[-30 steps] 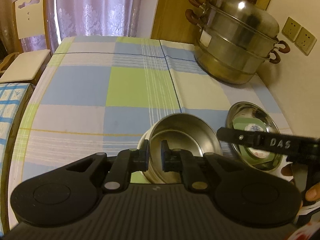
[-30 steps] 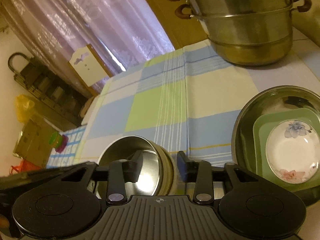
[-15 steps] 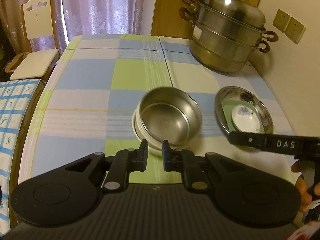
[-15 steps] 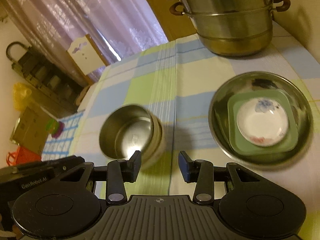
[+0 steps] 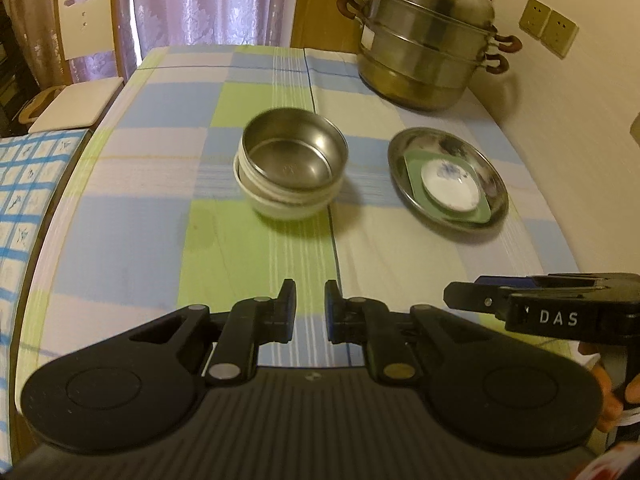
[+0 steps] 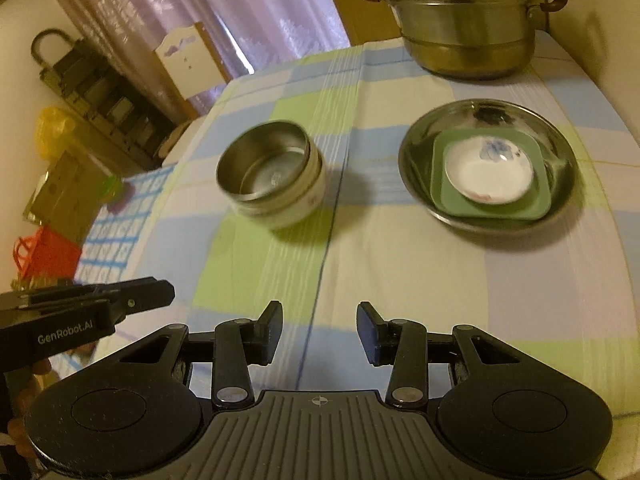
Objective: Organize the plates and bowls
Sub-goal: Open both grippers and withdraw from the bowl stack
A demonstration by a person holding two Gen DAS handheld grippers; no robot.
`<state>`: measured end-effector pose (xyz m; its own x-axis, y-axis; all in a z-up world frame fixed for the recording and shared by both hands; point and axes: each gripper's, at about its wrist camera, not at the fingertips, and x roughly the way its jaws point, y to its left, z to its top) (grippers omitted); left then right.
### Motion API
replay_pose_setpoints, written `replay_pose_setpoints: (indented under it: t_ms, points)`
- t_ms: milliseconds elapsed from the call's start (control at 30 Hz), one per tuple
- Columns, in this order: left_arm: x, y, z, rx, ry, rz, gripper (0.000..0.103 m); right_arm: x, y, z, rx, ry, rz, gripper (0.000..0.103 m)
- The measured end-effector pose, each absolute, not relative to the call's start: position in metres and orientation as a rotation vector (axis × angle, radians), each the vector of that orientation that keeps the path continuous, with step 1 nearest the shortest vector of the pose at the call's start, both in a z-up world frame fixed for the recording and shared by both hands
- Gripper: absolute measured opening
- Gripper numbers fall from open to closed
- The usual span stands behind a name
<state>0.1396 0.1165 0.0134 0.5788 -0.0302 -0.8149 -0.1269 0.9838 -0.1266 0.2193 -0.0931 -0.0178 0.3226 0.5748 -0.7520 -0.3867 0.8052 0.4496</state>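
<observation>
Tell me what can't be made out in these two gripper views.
- White bowl: inside hidden by the steel bowl nested in it, both views; motion blur smears both.
- Green square plate: middle covered by the floral saucer.
- Steamer pot: lid cut off by the right view's top edge.
- Right gripper: fingertips hidden in the left view.

Matte black plastic left gripper (image 5: 310, 306) with blue-faced pads, ribbed grey housing, silver pivot screws, black right gripper (image 6: 318, 330) (white "DAS" lettering), bare fingers
</observation>
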Motion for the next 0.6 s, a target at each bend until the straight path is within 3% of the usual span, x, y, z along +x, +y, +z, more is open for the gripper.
replay_pose_setpoints:
  t_ms: [600]
  points:
    - [0.064,0.051,0.006,-0.21,0.968,0.109,0.012,0.146,-0.152,-0.024,0.1,1.095,0.674,0.042]
